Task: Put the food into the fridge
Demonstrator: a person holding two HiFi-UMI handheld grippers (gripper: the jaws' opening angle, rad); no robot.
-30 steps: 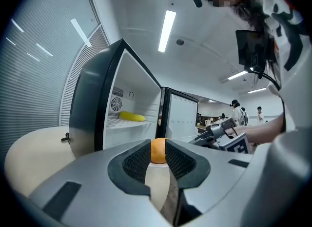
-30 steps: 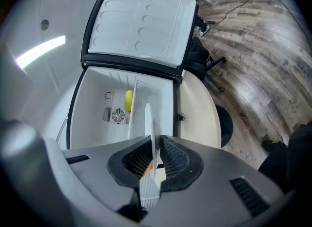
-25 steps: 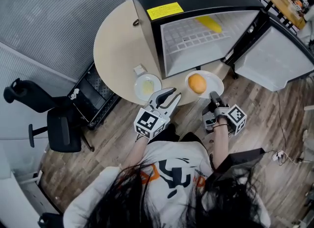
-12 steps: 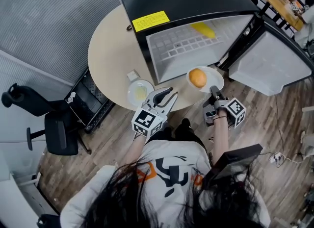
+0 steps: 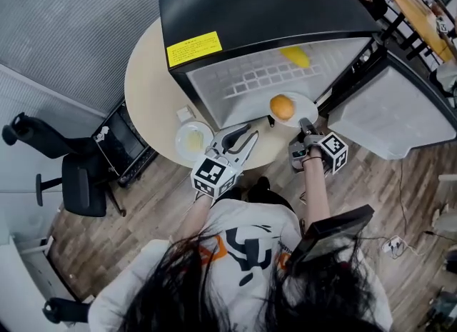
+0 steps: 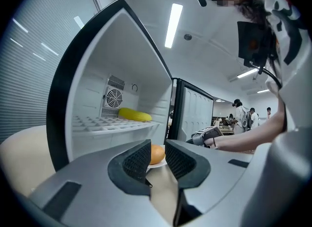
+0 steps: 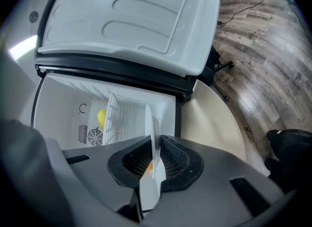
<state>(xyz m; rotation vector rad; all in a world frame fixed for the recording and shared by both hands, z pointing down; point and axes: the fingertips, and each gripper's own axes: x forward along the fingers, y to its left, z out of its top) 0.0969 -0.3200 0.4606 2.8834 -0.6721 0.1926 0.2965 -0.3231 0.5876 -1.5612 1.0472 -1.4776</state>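
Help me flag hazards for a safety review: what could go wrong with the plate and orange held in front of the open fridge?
1. The right gripper pinches the plate only at its rim; a tilt could roll the loose orange off.
2. Going in, the plate could clip the shelf or the fridge frame and jolt the orange off.

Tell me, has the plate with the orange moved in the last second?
Yes. The plate, clamped in the right gripper, has moved forward: it was short of the fridge and now reaches its open front.
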